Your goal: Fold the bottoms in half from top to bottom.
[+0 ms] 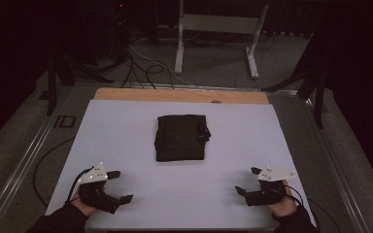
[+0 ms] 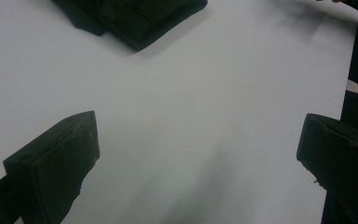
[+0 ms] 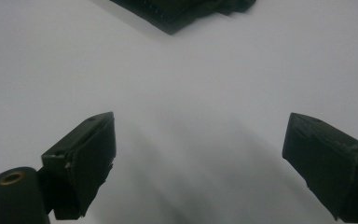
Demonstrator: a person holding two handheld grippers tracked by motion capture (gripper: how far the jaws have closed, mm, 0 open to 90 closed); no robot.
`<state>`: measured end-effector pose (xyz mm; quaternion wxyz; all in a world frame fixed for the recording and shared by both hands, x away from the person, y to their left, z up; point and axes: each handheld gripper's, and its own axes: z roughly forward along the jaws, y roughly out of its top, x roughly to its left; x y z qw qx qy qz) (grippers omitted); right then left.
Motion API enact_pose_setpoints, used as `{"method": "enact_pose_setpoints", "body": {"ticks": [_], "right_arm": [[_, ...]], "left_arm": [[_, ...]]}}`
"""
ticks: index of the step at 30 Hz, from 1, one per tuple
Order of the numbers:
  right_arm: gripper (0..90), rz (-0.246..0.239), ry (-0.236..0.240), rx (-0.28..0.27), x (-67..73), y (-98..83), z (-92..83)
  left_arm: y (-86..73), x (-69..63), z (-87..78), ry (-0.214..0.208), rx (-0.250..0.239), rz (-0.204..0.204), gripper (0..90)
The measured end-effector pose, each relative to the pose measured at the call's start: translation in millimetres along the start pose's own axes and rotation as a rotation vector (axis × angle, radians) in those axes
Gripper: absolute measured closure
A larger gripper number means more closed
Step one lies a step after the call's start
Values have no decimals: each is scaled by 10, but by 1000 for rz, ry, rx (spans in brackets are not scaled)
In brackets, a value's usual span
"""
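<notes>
A folded black cloth [image 1: 180, 137] lies flat in the middle of the white table sheet [image 1: 126, 126]. My left gripper [image 1: 120, 186] rests near the front left edge, open, nothing between its jaws. My right gripper [image 1: 248, 180] sits near the front right, also open and empty. Both point inward toward the cloth from a distance. In the left gripper view the cloth [image 2: 135, 16] shows at the top, beyond the left gripper [image 2: 198, 144]. In the right gripper view the cloth [image 3: 182, 11] lies at the top edge, past the right gripper [image 3: 200, 149].
A wooden table edge [image 1: 179, 95] runs along the far side of the sheet. Behind it on the floor stand a white frame [image 1: 218, 34] and loose cables [image 1: 145, 68]. A metal rail [image 1: 24, 155] borders the left side.
</notes>
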<state>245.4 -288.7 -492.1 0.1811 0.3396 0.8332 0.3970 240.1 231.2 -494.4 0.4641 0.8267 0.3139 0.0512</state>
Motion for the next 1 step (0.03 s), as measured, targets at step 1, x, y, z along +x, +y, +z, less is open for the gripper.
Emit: {"method": "enact_pose_setpoints", "body": {"ticks": [1], "right_arm": [[98,1,2,-2,-1,1,0]], "left_arm": [[0,0,0,0,-2,-1,0]]}}
